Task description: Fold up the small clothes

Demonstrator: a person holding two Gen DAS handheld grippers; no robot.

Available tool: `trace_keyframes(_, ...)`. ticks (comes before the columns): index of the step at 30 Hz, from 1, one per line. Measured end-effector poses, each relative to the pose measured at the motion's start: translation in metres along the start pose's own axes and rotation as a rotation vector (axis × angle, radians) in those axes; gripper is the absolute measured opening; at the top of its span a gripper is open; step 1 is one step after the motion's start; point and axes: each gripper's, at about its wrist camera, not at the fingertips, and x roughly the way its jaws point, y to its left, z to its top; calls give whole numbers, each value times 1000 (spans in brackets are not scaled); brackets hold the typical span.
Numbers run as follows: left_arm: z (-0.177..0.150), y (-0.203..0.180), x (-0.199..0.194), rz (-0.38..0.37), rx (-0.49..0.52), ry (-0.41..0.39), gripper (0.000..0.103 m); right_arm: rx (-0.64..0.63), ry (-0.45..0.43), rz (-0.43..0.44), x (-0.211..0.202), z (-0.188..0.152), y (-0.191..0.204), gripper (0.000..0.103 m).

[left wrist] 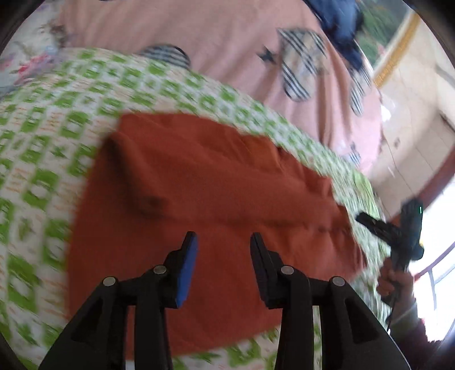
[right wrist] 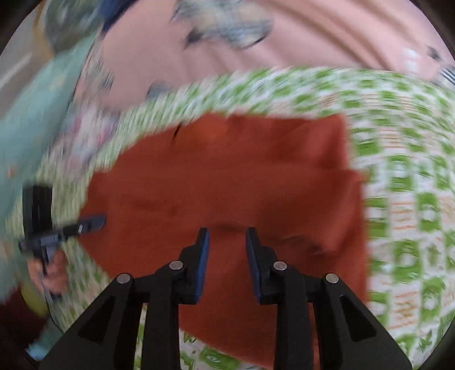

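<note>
My left gripper (left wrist: 223, 237) spread wide, holding nothing, above red cloth (left wrist: 204, 199). My right gripper (right wrist: 227, 232) spread too, nothing between pads, over same cloth (right wrist: 227, 176). Cloth lies flat on green check cover (left wrist: 42, 148), maybe folded once; picture too blurry to be sure. Pink sheet (left wrist: 221, 42) farther back.

- Bed covered by pink sheet (left wrist: 216, 42) with striped patches and dark stars.
- Green-and-white checked cloth (left wrist: 42, 136) spread over the sheet.
- Rust-orange garment (left wrist: 199, 185) lying flat on the checked cloth, slightly creased.
- Dark blue item (left wrist: 341, 20) at far edge, probably clothing; too blurred.
</note>
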Motion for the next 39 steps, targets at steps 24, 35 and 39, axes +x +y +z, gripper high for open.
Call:
trace_keyframes(24, 47, 20, -17, 225, -154, -156, 53, 254, -146, -176, -30, -9, -40, 27)
trace_keyframes(35, -87, -10, -57, 126, -246, -100, 58, 325, -145, -98, -52, -79, -9, 30)
trace_keyframes(39, -101, 7, -60, 121, -326, -93, 61, 332, -140, -89, -54, -85, -3, 34)
